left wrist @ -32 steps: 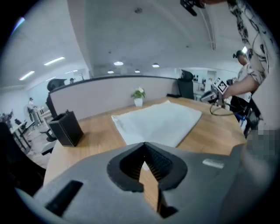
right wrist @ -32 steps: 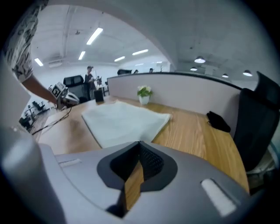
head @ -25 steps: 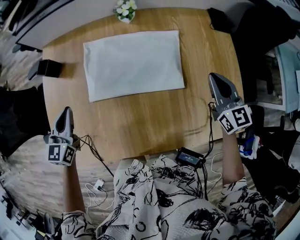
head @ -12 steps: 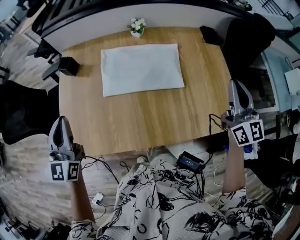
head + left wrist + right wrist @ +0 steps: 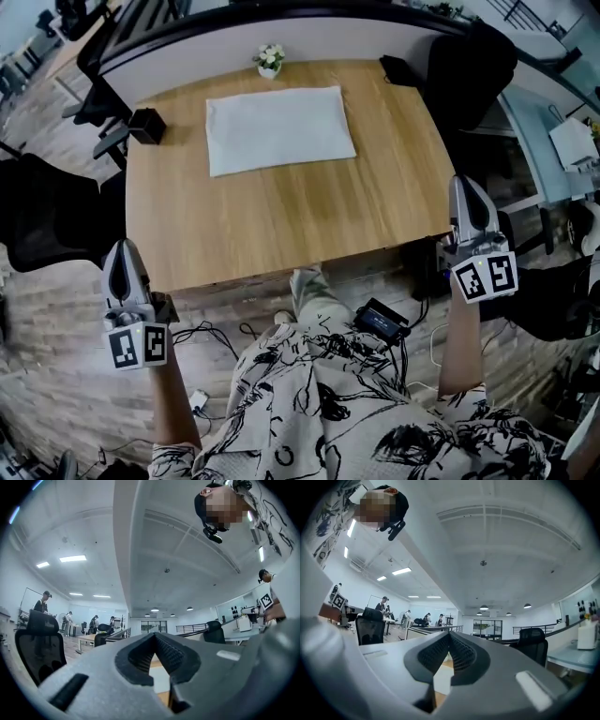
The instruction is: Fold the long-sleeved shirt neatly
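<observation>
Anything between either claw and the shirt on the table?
Nothing visible. Only bare table lies between the left claw, the right claw and the folded white shirt. The black box sits left of it, the flower pot behind it.

Right tool (image 5: pixel 449 635) jaws together, empty; office chair (image 5: pixel 533 648) beyond.

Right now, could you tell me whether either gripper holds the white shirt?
No, the shirt lies folded on the table, with the left gripper and right gripper clear of it.

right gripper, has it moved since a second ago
Yes: the right gripper has pulled back from over the table to beyond its right edge.
</observation>
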A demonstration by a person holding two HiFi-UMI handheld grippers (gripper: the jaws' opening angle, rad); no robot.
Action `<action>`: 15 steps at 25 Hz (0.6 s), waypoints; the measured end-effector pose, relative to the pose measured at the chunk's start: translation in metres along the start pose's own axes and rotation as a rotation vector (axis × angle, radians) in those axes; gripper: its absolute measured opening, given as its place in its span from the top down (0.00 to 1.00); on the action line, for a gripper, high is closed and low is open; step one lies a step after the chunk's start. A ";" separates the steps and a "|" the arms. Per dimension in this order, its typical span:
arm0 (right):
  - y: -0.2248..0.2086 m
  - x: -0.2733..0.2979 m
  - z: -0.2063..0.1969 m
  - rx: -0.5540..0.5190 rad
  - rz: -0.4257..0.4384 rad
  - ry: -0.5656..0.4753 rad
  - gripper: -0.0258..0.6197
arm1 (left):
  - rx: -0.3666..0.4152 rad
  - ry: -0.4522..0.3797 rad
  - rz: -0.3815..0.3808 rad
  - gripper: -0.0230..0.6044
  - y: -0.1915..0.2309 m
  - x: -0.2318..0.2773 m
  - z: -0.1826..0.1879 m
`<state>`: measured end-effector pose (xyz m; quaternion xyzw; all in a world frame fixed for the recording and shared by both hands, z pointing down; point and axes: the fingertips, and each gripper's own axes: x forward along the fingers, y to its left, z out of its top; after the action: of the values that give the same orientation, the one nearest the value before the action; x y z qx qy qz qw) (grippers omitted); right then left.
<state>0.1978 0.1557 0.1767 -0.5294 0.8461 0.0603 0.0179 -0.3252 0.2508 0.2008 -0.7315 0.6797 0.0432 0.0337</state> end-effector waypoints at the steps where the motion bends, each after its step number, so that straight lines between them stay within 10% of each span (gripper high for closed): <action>1: 0.005 -0.014 0.001 -0.001 -0.006 0.009 0.95 | -0.007 -0.008 0.001 0.96 0.000 -0.011 0.005; 15: 0.039 -0.077 -0.003 -0.009 -0.033 0.049 0.95 | -0.002 0.043 0.042 0.96 -0.014 -0.107 0.003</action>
<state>0.1972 0.2409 0.1904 -0.5446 0.8372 0.0508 -0.0039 -0.3194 0.3580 0.2091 -0.7178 0.6954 0.0288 0.0176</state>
